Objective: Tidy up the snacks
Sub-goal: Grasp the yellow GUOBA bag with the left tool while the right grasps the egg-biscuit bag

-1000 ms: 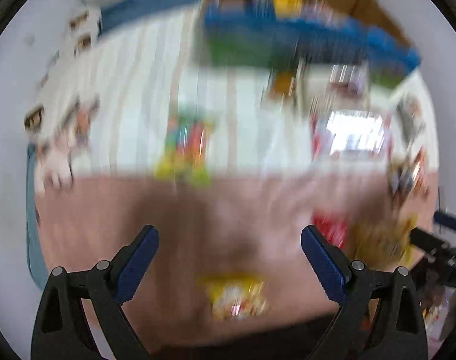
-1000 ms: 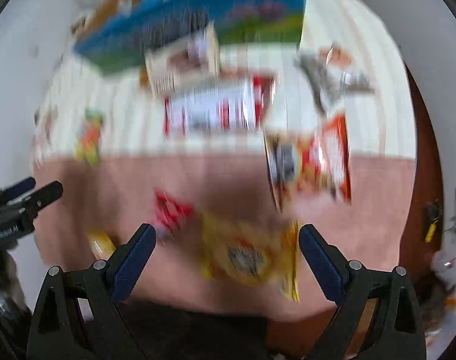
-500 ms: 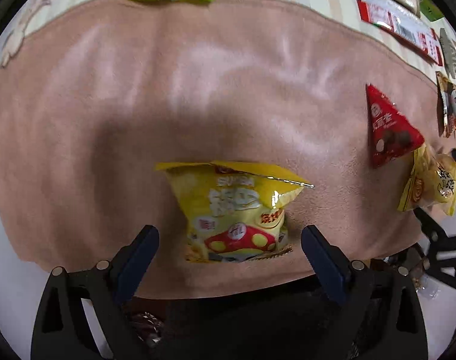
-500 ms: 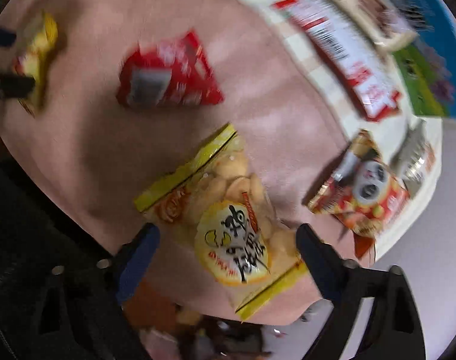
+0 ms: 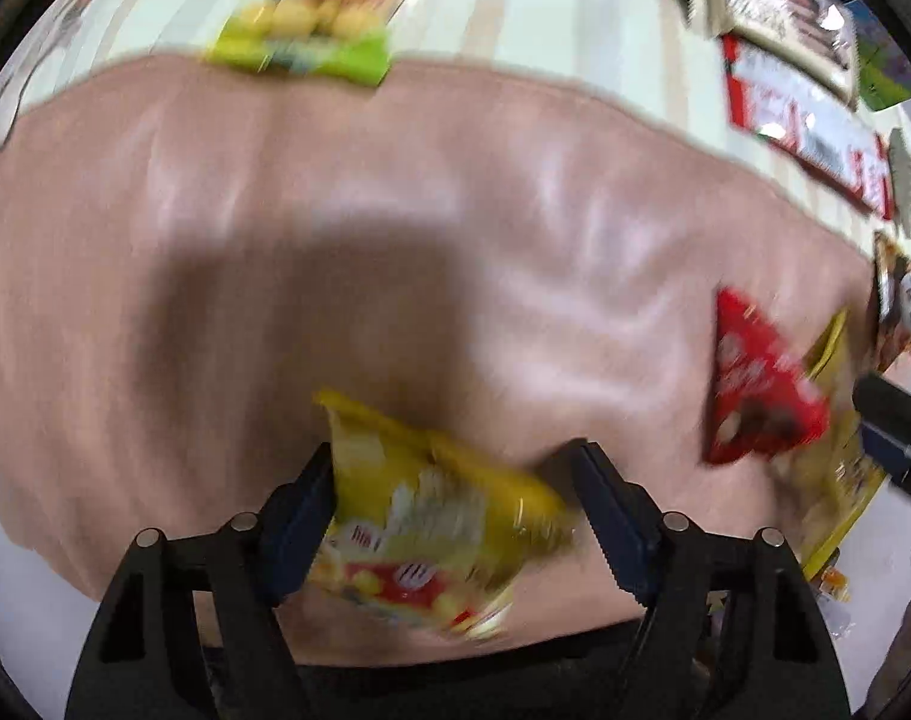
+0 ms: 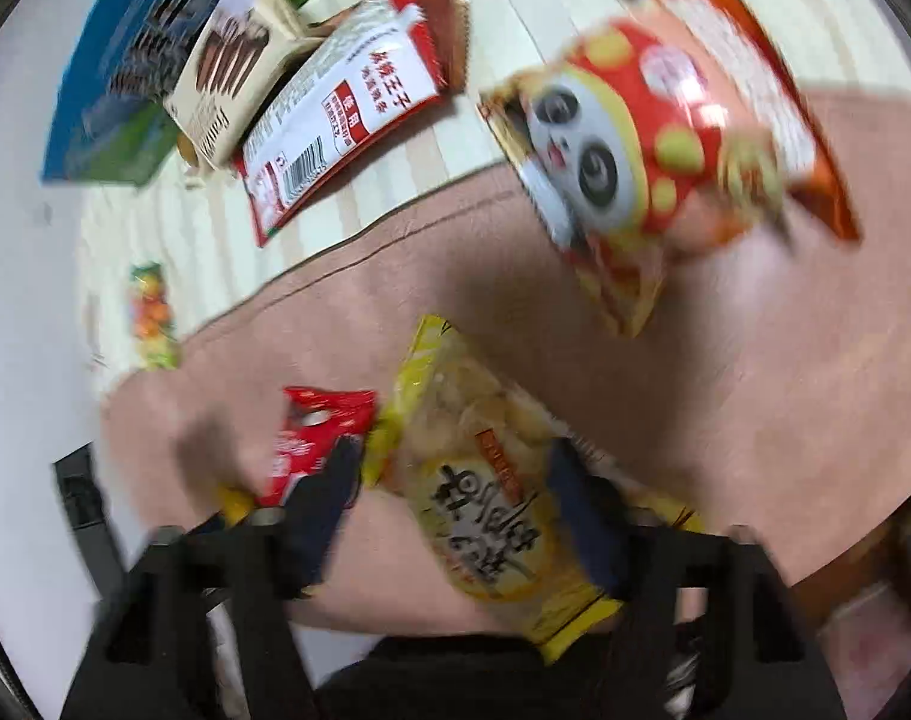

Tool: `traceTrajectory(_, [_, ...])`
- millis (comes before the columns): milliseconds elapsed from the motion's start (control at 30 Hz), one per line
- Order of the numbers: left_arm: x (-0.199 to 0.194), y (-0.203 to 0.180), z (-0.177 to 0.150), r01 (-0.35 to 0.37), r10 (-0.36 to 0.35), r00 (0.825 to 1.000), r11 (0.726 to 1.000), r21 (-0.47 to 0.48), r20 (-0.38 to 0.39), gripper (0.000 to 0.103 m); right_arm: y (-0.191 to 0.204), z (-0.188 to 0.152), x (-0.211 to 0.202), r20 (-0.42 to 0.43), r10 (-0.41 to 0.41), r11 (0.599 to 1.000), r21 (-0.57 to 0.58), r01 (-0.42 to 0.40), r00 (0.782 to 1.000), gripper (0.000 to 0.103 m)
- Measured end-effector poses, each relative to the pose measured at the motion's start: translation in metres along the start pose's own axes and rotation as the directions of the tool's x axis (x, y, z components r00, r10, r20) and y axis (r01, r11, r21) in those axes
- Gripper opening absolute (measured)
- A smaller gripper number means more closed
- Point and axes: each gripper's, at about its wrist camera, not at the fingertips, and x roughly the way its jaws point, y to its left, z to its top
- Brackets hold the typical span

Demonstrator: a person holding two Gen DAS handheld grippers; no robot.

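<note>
In the left wrist view my left gripper [image 5: 452,489] straddles a small yellow snack bag [image 5: 431,528] on the pink cloth [image 5: 275,252], its jaws partly closed and close on both sides of the bag. In the right wrist view my right gripper [image 6: 455,489] straddles a larger yellow chip bag [image 6: 491,492], its jaws close to the bag's sides. The frames are blurred, so grip contact is unclear. A red triangular bag [image 5: 749,396] lies between the two bags and also shows in the right wrist view [image 6: 311,438].
A panda snack bag [image 6: 641,138], a red-and-white packet [image 6: 341,102], a beige biscuit box [image 6: 227,72] and a blue-green box [image 6: 131,72] lie on the striped cloth. A green candy bag [image 5: 323,12] lies at the pink cloth's far edge.
Both grippers have moved down onto their yellow bags and their jaws have narrowed from wide open. Each bag now sits between the fingers.
</note>
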Motion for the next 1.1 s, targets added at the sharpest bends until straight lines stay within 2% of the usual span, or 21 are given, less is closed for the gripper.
traceTrajectory(33, [-0.003, -0.001, 0.003, 0.006, -0.006, 1.0, 1.0, 0.006, 0.007, 0.077, 0.001, 0.0, -0.004, 0.007, -0.015, 1.0, -0.015, 0.015, 1.0, 0.085])
traceTrajectory(100, [-0.012, -0.004, 0.008, 0.001, -0.002, 1.0, 1.0, 0.027, 0.017, 0.077, 0.009, -0.003, -0.014, 0.036, -0.064, 0.987, -0.144, 0.069, 0.997, 0.085])
traceTrajectory(133, [-0.017, -0.004, 0.008, -0.003, 0.002, 1.0, 0.999, 0.035, 0.024, 0.077, 0.019, -0.004, -0.021, 0.042, -0.101, 0.969, -0.224, 0.108, 0.994, 0.085])
traceTrajectory(167, [-0.024, -0.004, 0.007, -0.007, 0.006, 0.999, 0.999, 0.044, 0.037, 0.077, 0.03, -0.009, -0.021, 0.042, -0.166, 0.925, -0.338, 0.171, 0.985, 0.085])
traceTrajectory(233, [-0.033, -0.001, 0.001, -0.02, 0.017, 0.999, 0.998, 0.056, 0.052, 0.077, 0.062, -0.016, -0.017, 0.047, -0.273, 0.832, -0.489, 0.26, 0.961, 0.086])
traceTrajectory(333, [-0.042, -0.001, -0.01, -0.016, 0.013, 0.999, 0.997, 0.076, 0.042, 0.077, 0.076, -0.029, 0.013, 0.08, -0.438, 0.661, -0.646, 0.381, 0.895, 0.085])
traceTrajectory(367, [-0.042, -0.003, -0.017, -0.016, 0.013, 0.999, 0.996, 0.088, 0.035, 0.077, 0.076, -0.03, 0.021, 0.075, -0.46, 0.641, -0.661, 0.389, 0.885, 0.085])
traceTrajectory(400, [-0.043, -0.007, -0.025, -0.014, 0.013, 1.0, 0.995, 0.103, 0.017, 0.077, 0.075, -0.03, 0.03, 0.056, -0.464, 0.646, -0.662, 0.381, 0.884, 0.085])
traceTrajectory(467, [-0.039, -0.008, -0.034, -0.014, 0.016, 1.0, 0.992, 0.122, -0.013, 0.077, 0.074, -0.028, 0.041, 0.027, -0.45, 0.69, -0.624, 0.367, 0.893, 0.076])
traceTrajectory(533, [-0.027, -0.009, -0.046, -0.009, 0.017, 0.998, 0.99, 0.138, -0.056, 0.077, 0.067, -0.025, 0.038, 0.046, -0.423, 0.748, -0.547, 0.377, 0.905, 0.071])
traceTrajectory(600, [-0.013, -0.008, -0.052, -0.02, 0.032, 0.995, 0.991, 0.13, -0.091, 0.077, 0.055, -0.023, 0.029, 0.047, -0.38, 0.823, -0.439, 0.361, 0.924, 0.068])
traceTrajectory(700, [0.004, -0.008, -0.045, -0.015, 0.024, 0.994, 0.996, 0.091, -0.103, 0.077, 0.031, -0.019, 0.018, 0.023, -0.273, 0.927, -0.259, 0.27, 0.962, 0.068])
traceTrajectory(767, [0.008, -0.01, -0.04, -0.011, 0.014, 0.998, 0.999, 0.047, -0.065, 0.077, 0.021, -0.016, 0.015, -0.014, -0.191, 0.967, -0.174, 0.186, 0.981, 0.073])
traceTrajectory(800, [0.008, -0.012, -0.036, -0.011, 0.013, 0.999, 1.0, 0.029, -0.041, 0.075, 0.014, -0.014, 0.012, -0.044, -0.146, 0.98, -0.143, 0.139, 0.988, 0.077])
traceTrajectory(833, [0.007, -0.013, -0.033, -0.008, 0.009, 1.0, 1.0, 0.019, -0.029, 0.066, 0.012, -0.012, 0.007, -0.056, -0.118, 0.985, -0.129, 0.11, 0.991, 0.082])
traceTrajectory(867, [0.007, -0.014, -0.029, 0.001, -0.001, 1.0, 1.0, 0.011, -0.026, 0.065, 0.008, -0.011, 0.001, -0.05, -0.107, 0.987, -0.126, 0.1, 0.993, 0.082])
traceTrajectory(1000, [0.006, -0.021, -0.01, 0.011, -0.011, 1.0, 1.0, -0.011, -0.012, 0.065, 0.018, -0.006, -0.011, 0.004, -0.162, 0.969, -0.188, 0.16, 0.987, 0.083])
traceTrajectory(1100, [0.01, -0.028, -0.007, -0.002, 0.002, 1.0, 1.0, 0.007, -0.024, 0.065, 0.04, -0.011, 0.009, -0.011, -0.177, 0.968, -0.186, 0.172, 0.984, 0.083])
